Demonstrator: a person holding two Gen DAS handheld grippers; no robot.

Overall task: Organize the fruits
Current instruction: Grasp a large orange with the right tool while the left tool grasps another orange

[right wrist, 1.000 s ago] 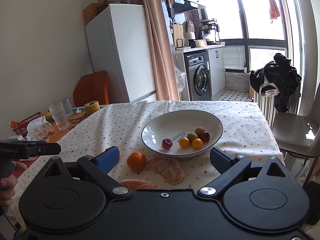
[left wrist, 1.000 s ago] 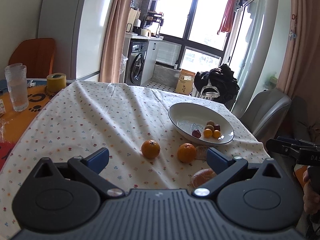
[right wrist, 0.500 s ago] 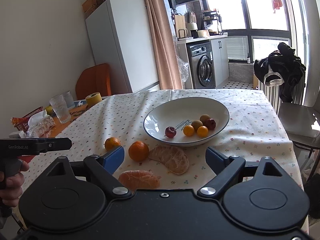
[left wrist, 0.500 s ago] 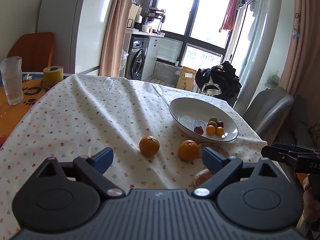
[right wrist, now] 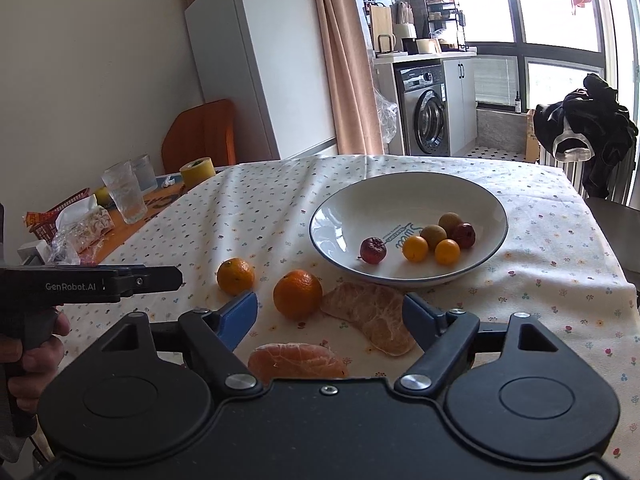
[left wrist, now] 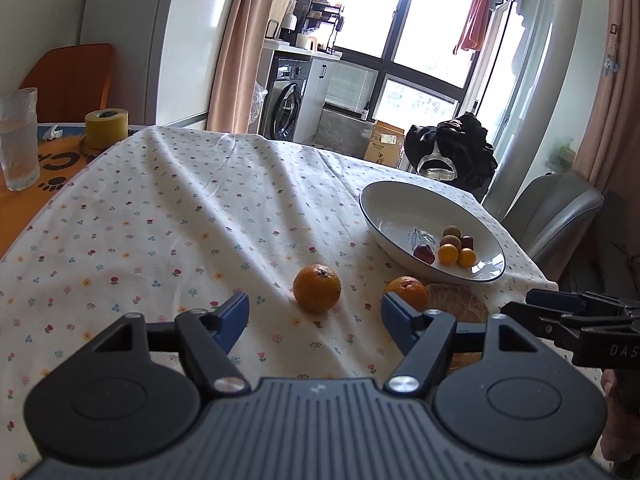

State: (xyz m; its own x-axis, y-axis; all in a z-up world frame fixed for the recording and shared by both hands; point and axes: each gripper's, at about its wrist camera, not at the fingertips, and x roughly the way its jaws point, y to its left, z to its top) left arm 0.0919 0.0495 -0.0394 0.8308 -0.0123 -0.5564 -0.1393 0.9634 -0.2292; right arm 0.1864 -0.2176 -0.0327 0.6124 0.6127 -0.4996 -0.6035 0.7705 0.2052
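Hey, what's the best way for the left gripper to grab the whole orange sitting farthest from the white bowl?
Grip the round whole orange across its widest middle, coming straight ahead and low from the near table edge. It sits alone on the floral tablecloth, apart from the second orange, with free space either side for the open left gripper.

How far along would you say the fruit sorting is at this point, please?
Done: six small fruits lie in the bowl. In hand: nothing; the left tool and right tool are open and empty. Left: two oranges and two peeled pieces on the cloth.
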